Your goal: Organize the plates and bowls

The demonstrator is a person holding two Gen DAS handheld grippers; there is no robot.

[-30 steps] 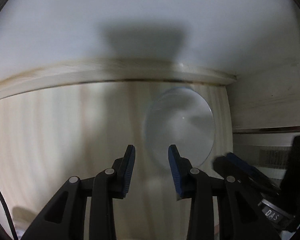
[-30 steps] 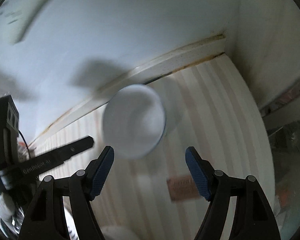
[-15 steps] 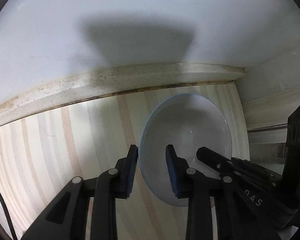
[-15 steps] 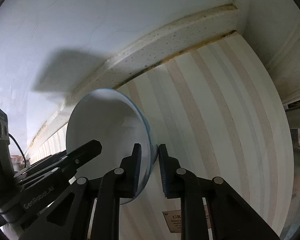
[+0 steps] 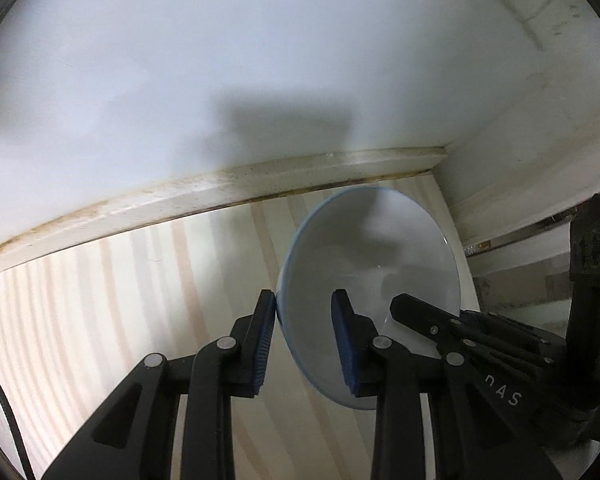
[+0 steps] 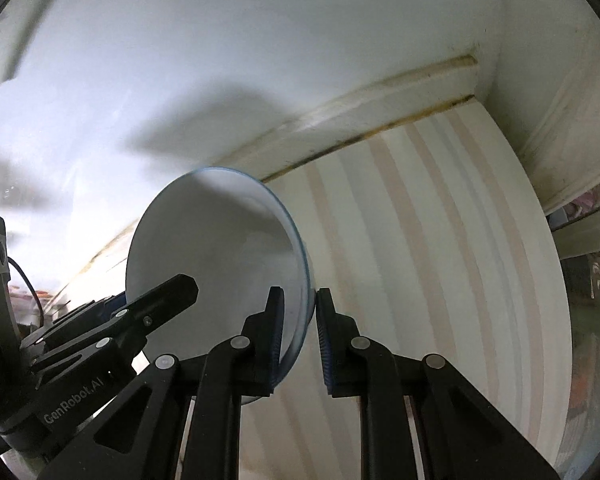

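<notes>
Bowl rim pinched by right tongs; left tongs straddle opposite rim.

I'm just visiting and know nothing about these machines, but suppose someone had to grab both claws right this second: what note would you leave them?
Left claw: straddles the left rim of the white bowl, outer finger touching the rim, inner finger with a gap, so not clamped tight.
Right claw: shut on the bowl's opposite rim.
The bowl is tilted between both claws over the striped counter, near the back wall's trim.
Done: bowl gripped from two sides.
Left: carry it to its place and set it down. No plates or other bowls are in view, so look around first.
</notes>
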